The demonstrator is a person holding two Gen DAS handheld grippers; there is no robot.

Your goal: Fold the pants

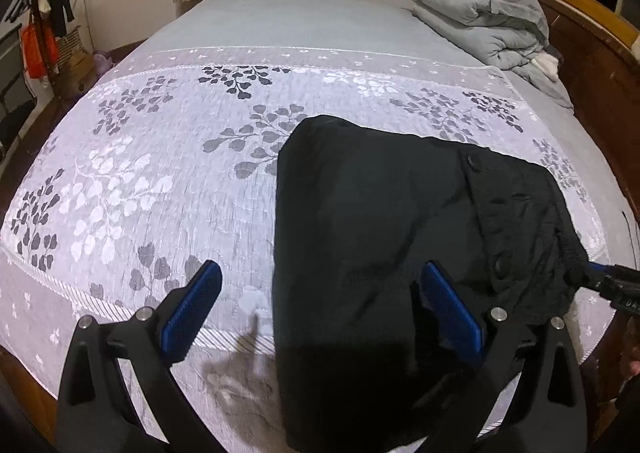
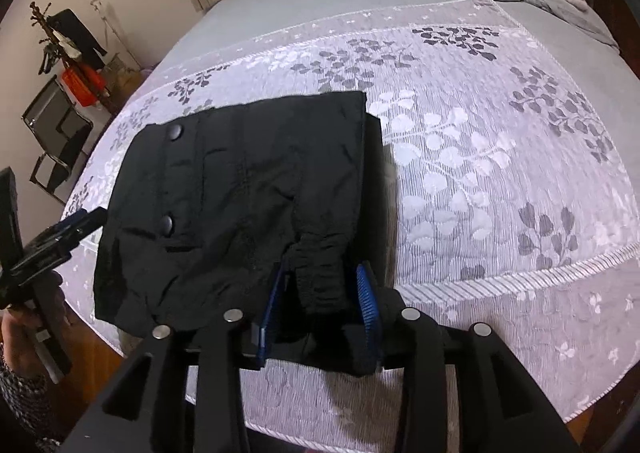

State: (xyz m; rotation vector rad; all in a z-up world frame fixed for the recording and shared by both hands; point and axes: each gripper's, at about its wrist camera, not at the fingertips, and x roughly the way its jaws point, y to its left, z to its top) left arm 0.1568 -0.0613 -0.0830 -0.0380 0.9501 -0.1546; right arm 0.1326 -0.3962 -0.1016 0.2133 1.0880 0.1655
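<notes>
The black pants [image 1: 380, 245] lie folded into a compact bundle on the leaf-patterned bedspread [image 1: 160, 181], near the bed's front edge; the right gripper [image 2: 320, 305] has its jaws partly closed around the gathered waistband [image 2: 320, 277]; the left gripper [image 1: 320, 309] stands wide open, empty, straddling the bundle's left edge; a grey duvet [image 1: 480, 9] sits folded far behind.

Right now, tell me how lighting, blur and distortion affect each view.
Left wrist view: fisheye bends the bed into a dome; the black pants lose fold detail to darkness; the left hand-held gripper casts a soft shadow. Right wrist view: same bowing, dark vignette corners; the right hand-held gripper stays sharp, the bedspread slightly smeared.
</notes>
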